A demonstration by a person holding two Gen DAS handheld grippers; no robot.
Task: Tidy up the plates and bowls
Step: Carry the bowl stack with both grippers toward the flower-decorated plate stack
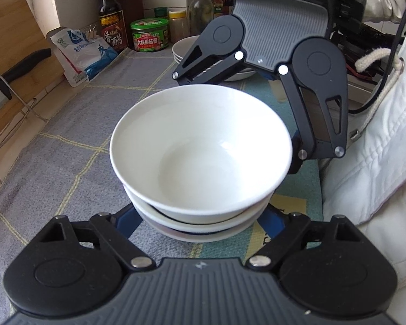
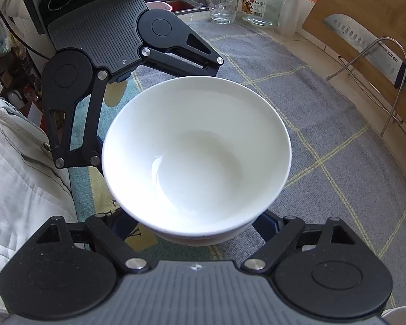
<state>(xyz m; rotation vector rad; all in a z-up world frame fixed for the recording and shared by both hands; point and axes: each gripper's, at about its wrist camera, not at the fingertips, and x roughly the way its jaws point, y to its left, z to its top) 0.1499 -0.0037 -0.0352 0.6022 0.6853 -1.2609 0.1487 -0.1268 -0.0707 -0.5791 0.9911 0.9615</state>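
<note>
Nested white bowls sit on the grey cloth, straddled by both grippers; whether either grips is hidden. Left view alone shows plates; right view, a glass.

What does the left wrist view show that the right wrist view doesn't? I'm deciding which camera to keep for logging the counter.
Only the left wrist view shows the vinegar bottle, the green-lidded jar, the blue-and-white bag and a stack of plates behind the right gripper.

Only the right wrist view shows the drinking glass, the glass jar and the cleaver blade.

Both show the stacked white bowls on the grey checked cloth, with a gripper at either side.
</note>
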